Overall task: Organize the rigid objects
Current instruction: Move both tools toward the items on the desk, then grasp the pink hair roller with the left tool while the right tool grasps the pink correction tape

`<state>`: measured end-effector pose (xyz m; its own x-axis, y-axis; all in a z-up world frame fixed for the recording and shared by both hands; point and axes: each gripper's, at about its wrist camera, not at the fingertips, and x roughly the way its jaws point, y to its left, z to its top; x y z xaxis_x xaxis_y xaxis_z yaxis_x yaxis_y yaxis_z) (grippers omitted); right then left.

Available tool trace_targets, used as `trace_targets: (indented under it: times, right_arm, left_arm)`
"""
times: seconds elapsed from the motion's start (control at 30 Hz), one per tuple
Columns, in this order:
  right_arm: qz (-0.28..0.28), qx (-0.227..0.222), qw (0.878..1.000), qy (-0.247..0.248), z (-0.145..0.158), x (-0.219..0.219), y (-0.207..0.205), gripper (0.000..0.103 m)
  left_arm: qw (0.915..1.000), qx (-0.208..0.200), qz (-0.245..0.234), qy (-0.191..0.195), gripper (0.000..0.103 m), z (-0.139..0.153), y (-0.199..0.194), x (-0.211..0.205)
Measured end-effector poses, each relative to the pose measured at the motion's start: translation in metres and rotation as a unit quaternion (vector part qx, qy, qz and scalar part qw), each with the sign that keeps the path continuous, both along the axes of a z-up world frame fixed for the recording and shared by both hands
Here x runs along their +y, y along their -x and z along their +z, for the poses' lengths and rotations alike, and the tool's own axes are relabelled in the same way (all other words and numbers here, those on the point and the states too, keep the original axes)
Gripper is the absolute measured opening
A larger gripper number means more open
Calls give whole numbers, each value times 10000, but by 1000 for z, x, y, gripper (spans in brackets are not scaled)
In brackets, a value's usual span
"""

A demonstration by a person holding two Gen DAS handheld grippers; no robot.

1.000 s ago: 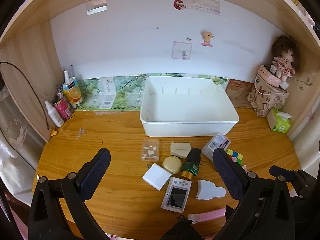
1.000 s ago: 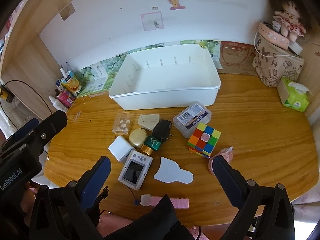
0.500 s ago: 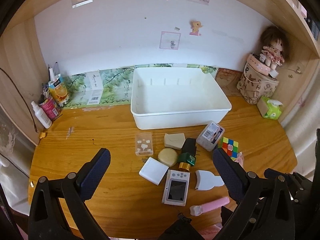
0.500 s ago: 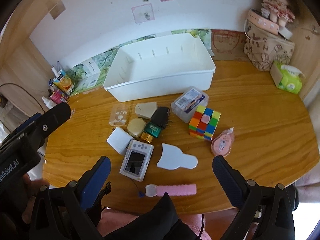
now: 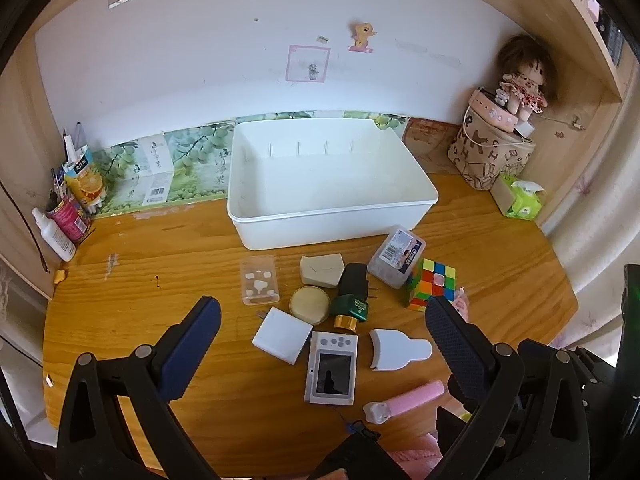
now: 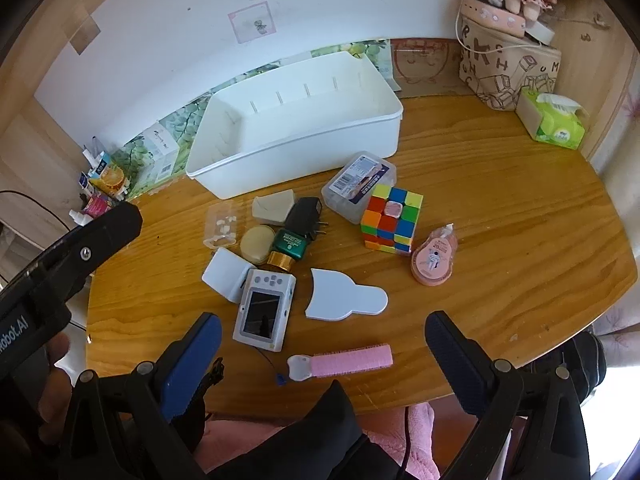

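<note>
Wooden desk (image 5: 160,280) holds white bin (image 5: 332,216), cube (image 5: 432,288), camera (image 5: 331,368).

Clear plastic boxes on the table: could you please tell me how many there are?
2. The small clear box lies left of the cluster, by the beige wedge; the labelled clear box sits beside the cube. None seems hidden.

Two matching grippers here: the left gripper (image 5: 320,332) and the right gripper (image 6: 322,340) are black angular frames dotted with silver screws, each finger tipped with a dark-blue ribbed pad (image 6: 192,360). Seen from the right wrist, the left one's body carries white lettering ending "Robot.AI" (image 6: 14,330). Below the right gripper, pink fuzzy clothing (image 6: 412,436) and black fabric show.
</note>
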<state>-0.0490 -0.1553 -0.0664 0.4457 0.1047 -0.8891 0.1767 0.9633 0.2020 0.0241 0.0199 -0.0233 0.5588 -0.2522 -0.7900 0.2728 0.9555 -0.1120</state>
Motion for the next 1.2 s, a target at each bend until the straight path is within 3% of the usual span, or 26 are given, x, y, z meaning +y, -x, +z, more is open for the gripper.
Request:
trace_targets:
  times: [0.37, 0.77, 1.0, 1.2]
  right_arm:
    - [283, 68, 9996, -63, -3, -23, -13, 102]
    - [595, 566, 9964, -224, -18, -80, -28, 102]
    - [951, 968, 9901, -364, -35, -107, -41, 102]
    - [1349, 1443, 9791, -476, -60, -121, -52, 102]
  left_arm:
    - [9981, 68, 598, -145, 102, -1, -3, -18]
    - [9913, 455, 1227, -151, 102, -11, 3, -59]
    - [9787, 950, 1807, -223, 102, -31, 8, -75]
    - [9565, 1554, 2456, -256, 102, -58, 21, -79]
